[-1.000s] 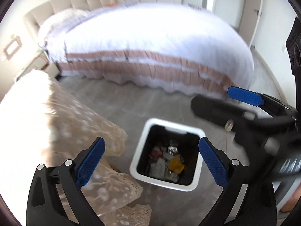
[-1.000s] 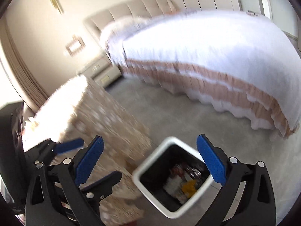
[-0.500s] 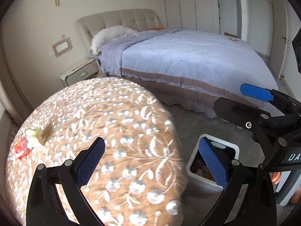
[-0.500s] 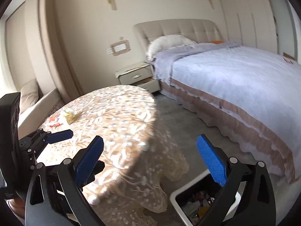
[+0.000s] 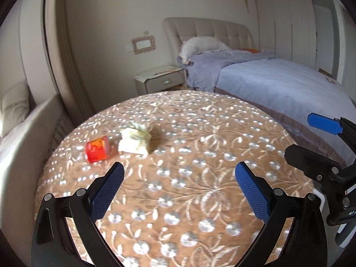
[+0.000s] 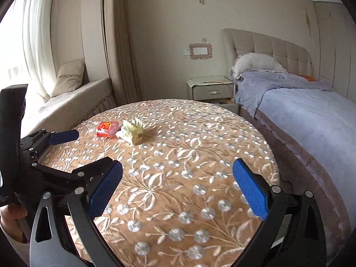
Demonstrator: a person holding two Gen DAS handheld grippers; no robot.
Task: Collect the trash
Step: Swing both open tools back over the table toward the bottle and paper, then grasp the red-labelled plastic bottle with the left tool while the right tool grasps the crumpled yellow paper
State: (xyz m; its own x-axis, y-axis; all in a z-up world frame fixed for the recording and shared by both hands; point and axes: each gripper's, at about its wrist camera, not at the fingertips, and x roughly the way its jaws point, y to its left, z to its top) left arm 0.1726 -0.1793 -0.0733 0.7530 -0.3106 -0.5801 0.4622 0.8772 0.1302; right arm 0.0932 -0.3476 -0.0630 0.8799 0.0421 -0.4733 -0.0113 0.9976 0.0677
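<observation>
So this looks like the go-get-the-next-piece step. Both grippers, left gripper (image 5: 179,181) and right gripper (image 6: 176,181), hover over the near edge of the round counter (image 6: 200,155), fingers spread wide with nothing between them. What's left to bin: a crumpled pale wrapper (image 5: 135,138) and a red packet (image 5: 97,149), just beside each other toward the far left edge. Next move, I'd guess: reach across, straddle one piece (the wrapper's closer to center), then squeeze gently since it's flimsy.
</observation>
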